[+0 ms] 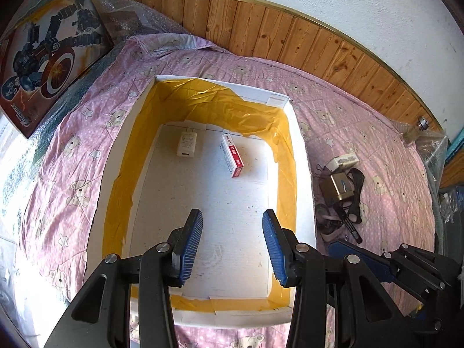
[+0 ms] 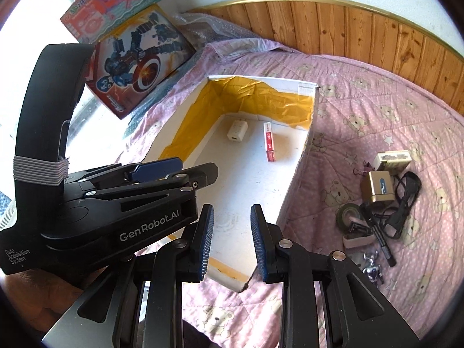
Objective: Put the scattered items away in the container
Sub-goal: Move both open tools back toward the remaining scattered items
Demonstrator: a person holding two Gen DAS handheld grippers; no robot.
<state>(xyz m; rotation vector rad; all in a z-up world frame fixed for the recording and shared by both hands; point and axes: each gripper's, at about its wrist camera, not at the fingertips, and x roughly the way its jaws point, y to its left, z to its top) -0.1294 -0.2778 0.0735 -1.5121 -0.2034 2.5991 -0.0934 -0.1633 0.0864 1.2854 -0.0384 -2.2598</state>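
Observation:
A white box [image 1: 304,179] lined with yellow tape lies open on the pink bedspread. Inside it rest a white charger [image 1: 186,144] and a red-and-white small carton [image 1: 233,155]; the right wrist view shows the same charger [image 2: 237,130] and carton [image 2: 269,142]. My left gripper [image 1: 232,226] hovers open over the box's near half, holding nothing. My right gripper [image 2: 232,226] stands open and empty above the box's near right corner [image 2: 293,179]. Right of the box lies a pile: a gold box [image 2: 380,187], a cream pack [image 2: 393,158], a tape roll [image 2: 349,216], a black cord [image 2: 406,200], a pen [image 2: 384,246].
Two toy boxes [image 2: 136,58] lean at the back left on bubble wrap. A wooden headboard panel [image 1: 290,37] runs behind the bed. A small glass bottle [image 1: 417,129] stands at the far right. A silver figurine [image 2: 372,266] lies near the pile. A hand holds the left gripper body [image 2: 95,211].

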